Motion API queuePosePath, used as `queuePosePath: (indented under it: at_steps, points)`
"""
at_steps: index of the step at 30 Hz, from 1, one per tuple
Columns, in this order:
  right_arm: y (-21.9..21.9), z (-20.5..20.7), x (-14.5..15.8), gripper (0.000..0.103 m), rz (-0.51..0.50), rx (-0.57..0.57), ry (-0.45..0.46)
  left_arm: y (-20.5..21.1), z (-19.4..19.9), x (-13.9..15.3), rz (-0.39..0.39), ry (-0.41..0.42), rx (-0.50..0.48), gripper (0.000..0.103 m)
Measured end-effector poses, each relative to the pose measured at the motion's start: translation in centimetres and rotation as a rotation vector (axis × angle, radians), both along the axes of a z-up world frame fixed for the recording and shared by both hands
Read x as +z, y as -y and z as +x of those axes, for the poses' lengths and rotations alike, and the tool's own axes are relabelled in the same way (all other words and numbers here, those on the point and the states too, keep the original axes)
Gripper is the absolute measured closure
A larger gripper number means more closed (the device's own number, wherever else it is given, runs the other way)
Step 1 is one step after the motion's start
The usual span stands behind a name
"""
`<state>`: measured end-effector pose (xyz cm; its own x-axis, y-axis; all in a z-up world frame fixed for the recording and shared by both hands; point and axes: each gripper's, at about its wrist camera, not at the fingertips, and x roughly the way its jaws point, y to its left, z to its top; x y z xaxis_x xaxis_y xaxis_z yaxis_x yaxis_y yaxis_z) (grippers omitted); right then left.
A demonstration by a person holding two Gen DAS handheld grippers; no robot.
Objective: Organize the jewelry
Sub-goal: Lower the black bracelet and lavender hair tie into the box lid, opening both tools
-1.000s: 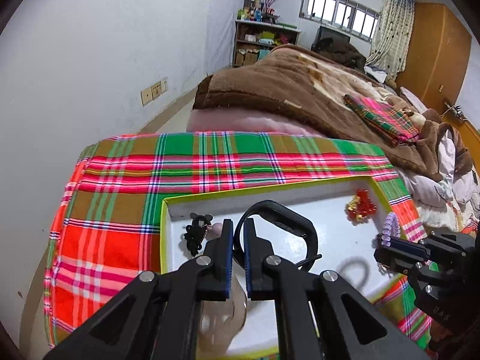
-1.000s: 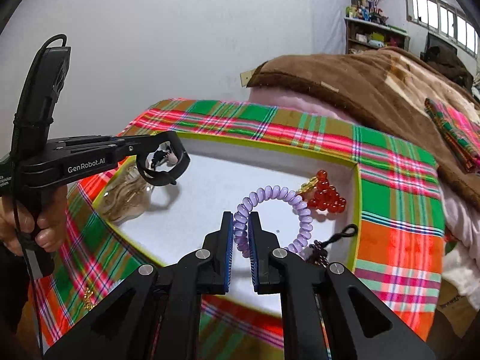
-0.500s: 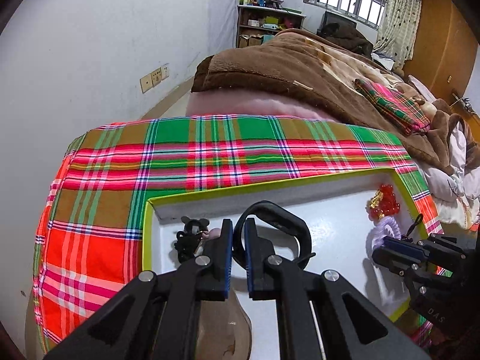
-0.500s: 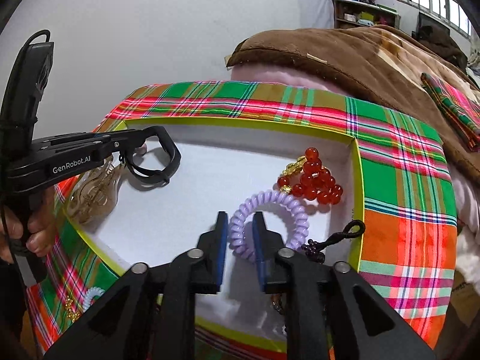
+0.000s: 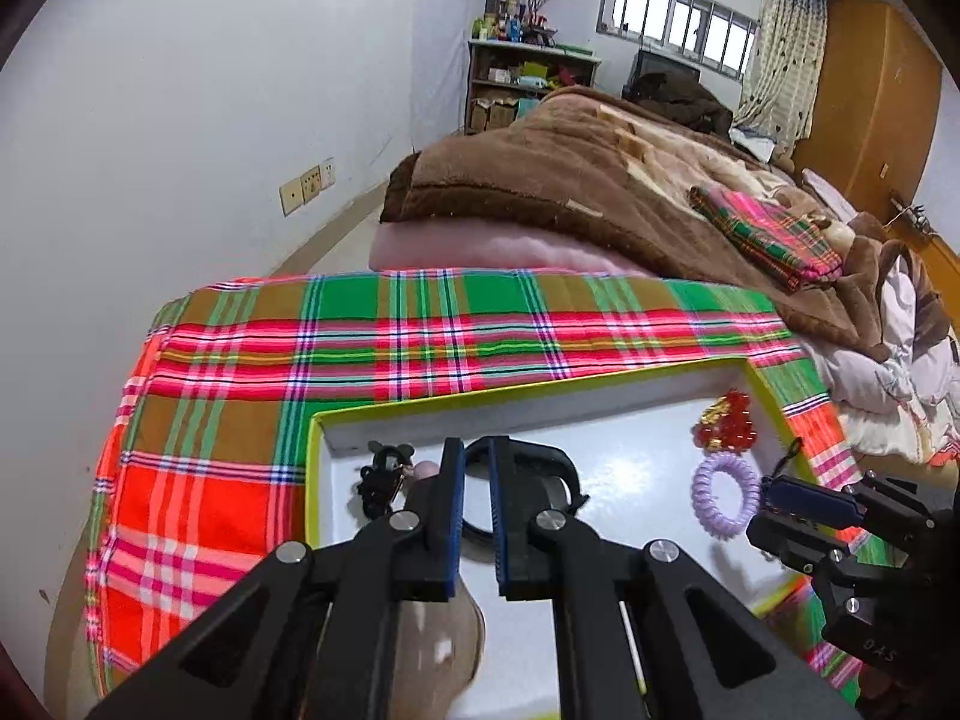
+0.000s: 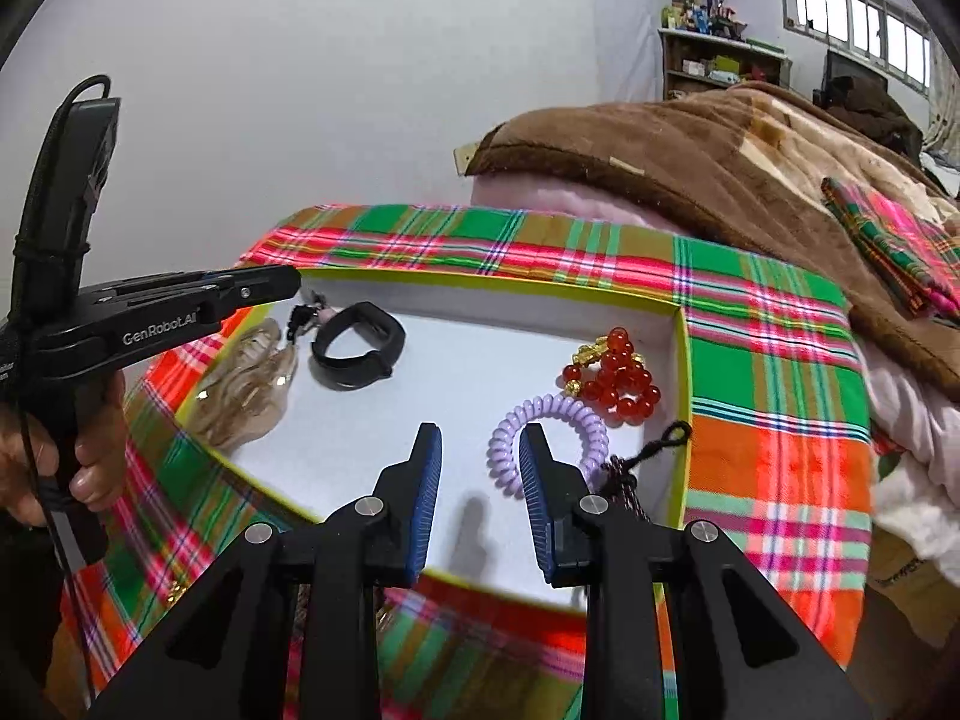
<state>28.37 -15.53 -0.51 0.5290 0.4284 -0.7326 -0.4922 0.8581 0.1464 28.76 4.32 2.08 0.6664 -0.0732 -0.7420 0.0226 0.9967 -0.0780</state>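
A white tray with a yellow-green rim (image 6: 681, 360) (image 5: 315, 468) lies on a plaid cloth. In it are a black wristband (image 6: 357, 345) (image 5: 540, 468), a purple coil hair tie (image 6: 543, 435) (image 5: 723, 495), a red bead bracelet (image 6: 618, 375) (image 5: 723, 426), a small black charm (image 5: 381, 477) (image 6: 303, 318), a clear brown hair claw (image 6: 249, 381) (image 5: 444, 654) and a dark tassel cord (image 6: 645, 462). My right gripper (image 6: 480, 498) is open and empty, just short of the hair tie. My left gripper (image 5: 476, 516) (image 6: 258, 291) is slightly open, above the wristband, which lies free in the tray.
The plaid cloth (image 5: 420, 330) covers a small table beside a bed with a brown blanket (image 5: 600, 180). A folded plaid cloth (image 5: 774, 234) lies on the bed. A white wall (image 5: 180, 120) is at the left. A gold chain (image 6: 171, 591) lies on the cloth outside the tray.
My right gripper opened and let the purple hair tie drop into the tray, then drew back. My left gripper opened a little, released the black wristband and pulled back.
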Motion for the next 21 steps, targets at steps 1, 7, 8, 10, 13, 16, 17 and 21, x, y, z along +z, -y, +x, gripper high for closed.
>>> queuePosePath:
  at_steps: [1, 7, 8, 10, 13, 16, 17, 21]
  points:
    - [0.1, -0.3, 0.2, 0.075, 0.002, -0.001, 0.006, 0.0, -0.5, 0.3, 0.0, 0.009, 0.001, 0.094]
    - [0.8, -3.9, 2.1, 0.075, 0.003, -0.024, 0.047, 0.4, -4.7, 2.1, -0.002, 0.056, -0.006, 0.093]
    - [0.9, -4.5, 2.3, 0.075, 0.004, -0.025, 0.05, 0.4, -5.5, 2.3, -0.004, 0.062, -0.009, 0.088]
    - [1.1, -5.6, 2.6, 0.075, 0.004, -0.017, 0.052, 0.5, -7.1, 2.8, 0.001, 0.079, -0.012, 0.078]
    - [1.2, -7.3, 2.9, 0.075, -0.005, -0.009, 0.058, 0.6, -9.3, 3.2, -0.011, 0.089, -0.017, 0.072]
    - [1.3, -8.9, 3.2, 0.075, -0.013, -0.006, 0.067, 0.6, -11.1, 3.3, -0.025, 0.092, -0.004, 0.067]
    - [1.3, -9.3, 3.3, 0.075, -0.016, -0.005, 0.071, 0.6, -11.7, 3.3, -0.03, 0.09, 0.002, 0.066]
    - [1.7, -11.1, 3.5, 0.075, -0.013, -0.007, 0.078, 0.2, -13.5, 3.1, -0.042, 0.087, 0.029, 0.062]
